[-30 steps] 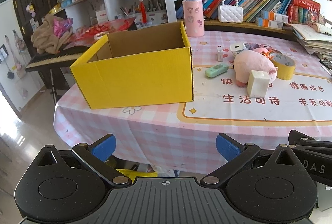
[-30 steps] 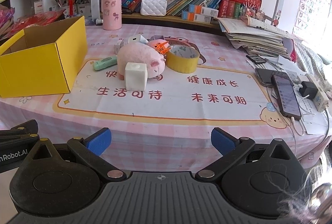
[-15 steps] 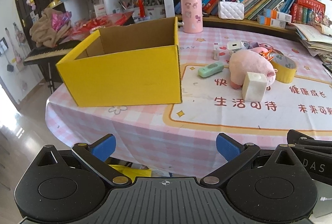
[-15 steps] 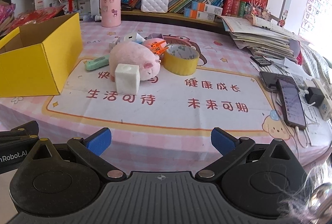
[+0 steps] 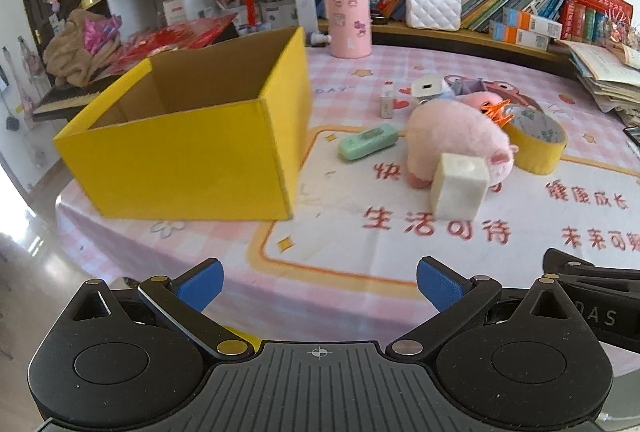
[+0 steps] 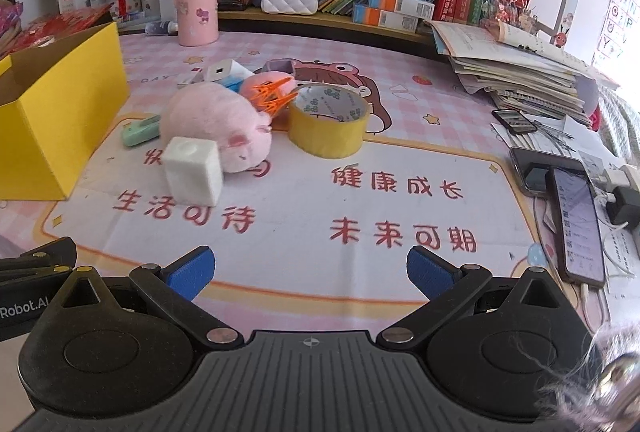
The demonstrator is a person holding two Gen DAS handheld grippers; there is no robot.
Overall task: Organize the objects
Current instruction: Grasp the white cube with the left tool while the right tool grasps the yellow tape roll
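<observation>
— Grippers first: your left gripper (image 5: 318, 282) and right gripper (image 6: 308, 272) both hover at the near edge of the table (image 6: 400, 135), jaws spread wide, nothing between them.

— And the things you are sorting?

— Your yellow box (image 5: 188, 151) stands open-topped on the left. Just right of it lies a green case (image 5: 368, 142). The pink plush pig (image 6: 216, 123) lies on the mat, a white cube (image 6: 194, 171) touching its front, an orange clip (image 6: 276, 93) behind it, and a roll of yellow tape (image 6: 326, 125) just beside it. 2 phones (image 6: 560, 199) lie well apart on the right.
</observation>
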